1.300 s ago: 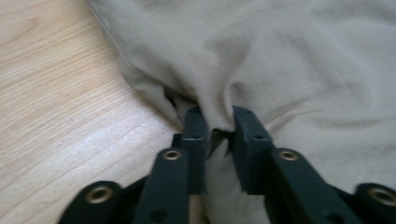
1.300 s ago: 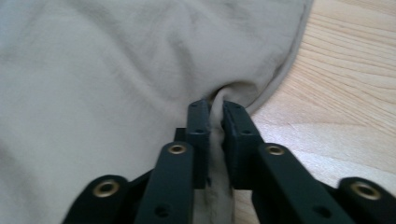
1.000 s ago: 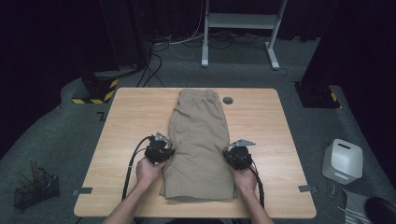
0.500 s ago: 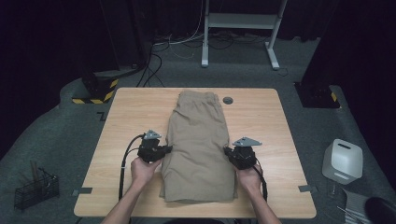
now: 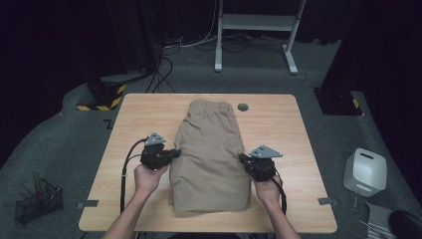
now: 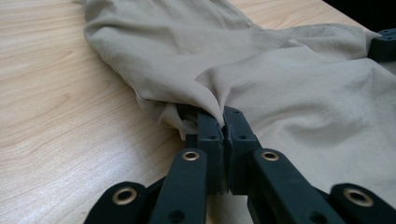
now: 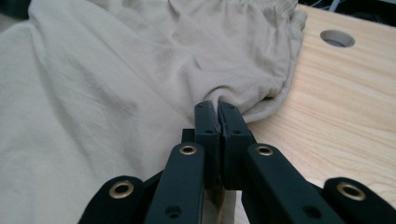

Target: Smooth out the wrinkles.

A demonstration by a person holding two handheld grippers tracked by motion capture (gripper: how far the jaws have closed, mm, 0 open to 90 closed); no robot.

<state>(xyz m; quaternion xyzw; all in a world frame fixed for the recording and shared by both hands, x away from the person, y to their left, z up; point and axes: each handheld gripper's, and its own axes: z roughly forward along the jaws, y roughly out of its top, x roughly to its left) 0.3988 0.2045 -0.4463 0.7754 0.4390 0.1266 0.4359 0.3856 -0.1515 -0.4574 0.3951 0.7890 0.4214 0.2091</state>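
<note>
A pair of beige shorts (image 5: 211, 149) lies folded lengthwise down the middle of the wooden table (image 5: 134, 117), waistband at the far end. My left gripper (image 5: 175, 153) is shut on the shorts' left edge. In the left gripper view a pinch of the beige fabric (image 6: 210, 100) is drawn up between the closed jaws of the left gripper (image 6: 223, 119). My right gripper (image 5: 242, 158) is shut on the shorts' right edge. In the right gripper view the shorts' side seam (image 7: 243, 100) is caught by the right gripper (image 7: 217, 108), and the elastic waistband (image 7: 243, 9) lies beyond.
A round cable hole (image 5: 243, 106) sits in the table just right of the waistband. On the floor are a white box (image 5: 365, 172) at the right, a wire basket (image 5: 37, 201) at the left, a white stand (image 5: 259, 30) behind, and cables.
Both hands have lifted with the shorts' side edges pinched. They moved slightly farther from the table's near edge, and the left gripper shifted left.
</note>
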